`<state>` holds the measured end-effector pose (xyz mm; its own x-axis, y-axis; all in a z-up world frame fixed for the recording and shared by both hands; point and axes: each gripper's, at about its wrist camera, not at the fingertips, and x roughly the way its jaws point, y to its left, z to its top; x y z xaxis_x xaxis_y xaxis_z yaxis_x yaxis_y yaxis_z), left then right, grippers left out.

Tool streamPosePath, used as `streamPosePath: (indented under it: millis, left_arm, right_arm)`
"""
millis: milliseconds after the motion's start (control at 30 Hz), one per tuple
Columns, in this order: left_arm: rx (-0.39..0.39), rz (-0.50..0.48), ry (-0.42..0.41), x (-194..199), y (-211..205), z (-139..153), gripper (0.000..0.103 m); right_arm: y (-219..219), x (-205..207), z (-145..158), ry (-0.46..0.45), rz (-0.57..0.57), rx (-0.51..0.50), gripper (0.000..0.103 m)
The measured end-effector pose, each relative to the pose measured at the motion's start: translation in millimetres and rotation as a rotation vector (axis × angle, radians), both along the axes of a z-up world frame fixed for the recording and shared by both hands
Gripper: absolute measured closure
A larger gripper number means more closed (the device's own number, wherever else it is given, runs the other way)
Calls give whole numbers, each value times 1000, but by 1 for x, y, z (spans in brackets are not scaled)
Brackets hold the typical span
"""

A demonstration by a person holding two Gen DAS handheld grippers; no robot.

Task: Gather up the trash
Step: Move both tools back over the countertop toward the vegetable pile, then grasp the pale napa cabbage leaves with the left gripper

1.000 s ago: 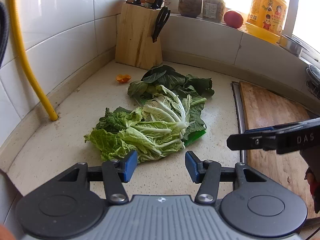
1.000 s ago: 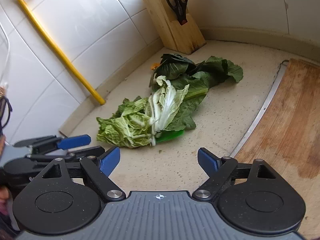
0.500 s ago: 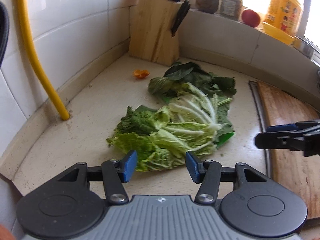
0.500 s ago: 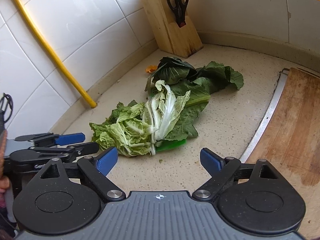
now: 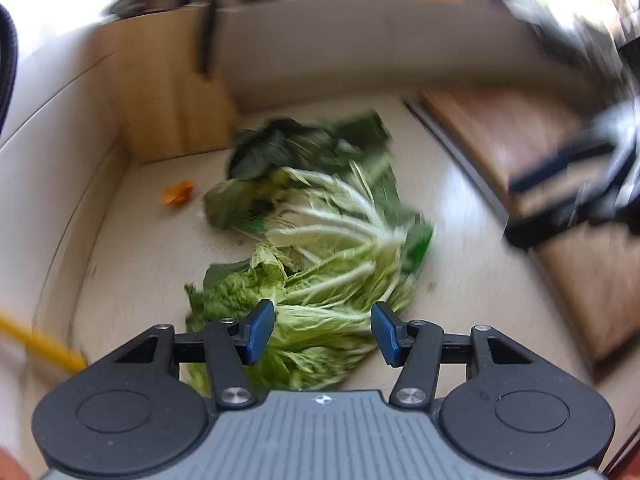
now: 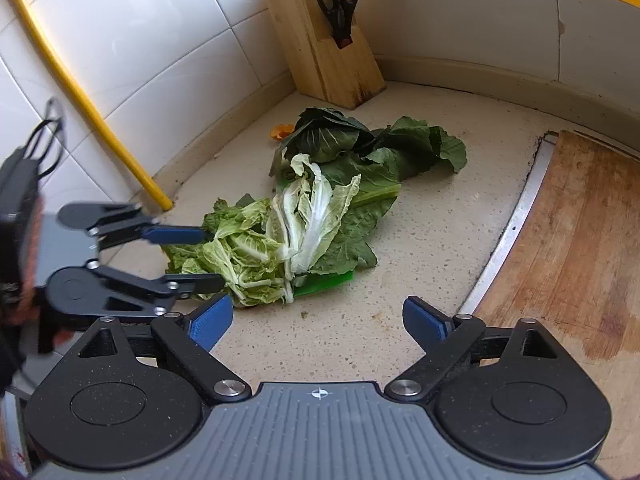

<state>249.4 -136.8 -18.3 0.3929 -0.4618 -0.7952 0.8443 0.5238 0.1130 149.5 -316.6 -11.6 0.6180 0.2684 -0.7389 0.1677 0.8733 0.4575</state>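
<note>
A heap of vegetable scraps lies on the speckled counter: pale cabbage leaves [image 5: 320, 248] [image 6: 308, 216] in front, dark green leaves [image 5: 280, 148] [image 6: 360, 148] behind, and a green plastic piece [image 6: 324, 282] under them. A small orange peel [image 5: 177, 194] [image 6: 281, 131] lies beyond, near the wall. My left gripper [image 5: 323, 328] [image 6: 208, 258] is open, its fingers on either side of the near end of the pale leaves. My right gripper [image 6: 318, 320] is open over bare counter just short of the heap. It shows as a blur [image 5: 568, 196] in the left wrist view.
A wooden knife block [image 6: 328, 48] with scissors stands in the back corner. A yellow pipe [image 6: 80, 92] runs down the tiled wall at left. A wooden cutting board [image 6: 580, 240] with a metal edge lies to the right of the heap.
My left gripper has swung in fast and low to the near end of the pale leaves, which now lie between its open fingers. The right gripper has edged closer to the heap.
</note>
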Motion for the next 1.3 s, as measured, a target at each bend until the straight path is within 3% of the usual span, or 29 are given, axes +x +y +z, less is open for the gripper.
streamPosePath:
  millis: [167,267,333,433,500,633,667,767,867,933,1067,1200,1300]
  left_arm:
    - [102,-161,34,23,-19,-11,52]
    - [136,-261,47,26,-27,-18,32]
    - [137,-279,88,30,-28,-22,29]
    - [152,-260,113,27,-21,-24,36]
    - [181,-255,120,17,-10,-22,51]
    - [147,-267,273,-5,18,-8,57]
    - [136,-281,276,-10,20,-4,57]
    - [118,-278,158,-11,17,9,56]
    - [144,-311,74,7,2,11,45]
    - [179,-361,45,17,-13,4,45]
    - [251,-465,79,30,-40,-15,41]
    - [282,-534,116,47,-49,-22,16]
    - [281,-501,202,63,-50,-30,5]
  right_arm:
    - [0,2,-4,23,-15,21,6]
    - [-1,5,-8,43,-22,28,6]
    - [-3,9,-10,46,-25,29,6]
    - [-5,19,-11,44,-23,41,6]
    - [-7,26,-12,43,-13,47,6]
    - [-13,35,-16,36,-15,80,6]
    - [-14,36,-18,37,-18,92,6]
    - [-15,40,-24,55,-15,119,6]
    - [-13,41,-27,70,-1,118,6]
    - [-11,41,-29,75,3,124,6]
    - [-12,35,-30,69,-10,137,5]
    - [-15,31,-33,77,-31,153,4]
    - [-18,32,-36,79,-53,164,4]
